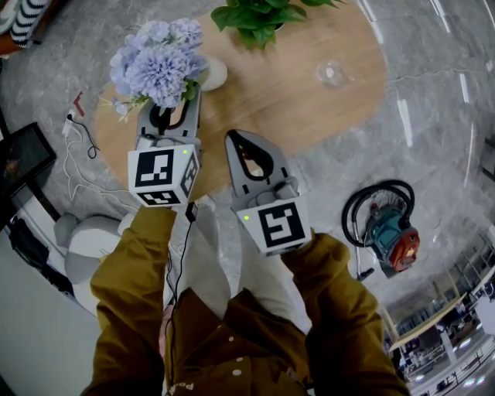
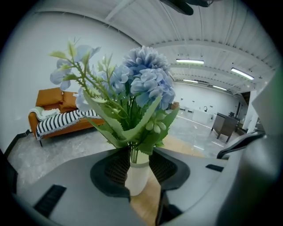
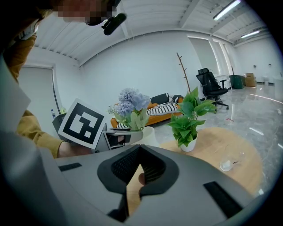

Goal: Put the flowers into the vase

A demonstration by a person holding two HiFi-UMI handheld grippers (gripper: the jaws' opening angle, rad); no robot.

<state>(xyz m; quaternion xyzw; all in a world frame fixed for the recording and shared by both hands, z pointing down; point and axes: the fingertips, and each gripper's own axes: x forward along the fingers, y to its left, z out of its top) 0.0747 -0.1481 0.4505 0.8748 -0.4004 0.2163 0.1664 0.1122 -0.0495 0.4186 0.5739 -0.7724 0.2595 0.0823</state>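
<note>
A bunch of blue flowers with green leaves stands upright with its stems in a small white vase near the left end of the wooden table. In the left gripper view the stems run down into the vase between the pads, with a gap at each side. My left gripper is open around them, its tips under the blooms. My right gripper hangs just to the right over the table's near edge, shut and empty, its tips meeting.
A potted green plant stands at the table's far edge, and an empty glass sits on its right part. On the floor lie a hose-wound machine at the right and cables at the left. An orange sofa stands beyond.
</note>
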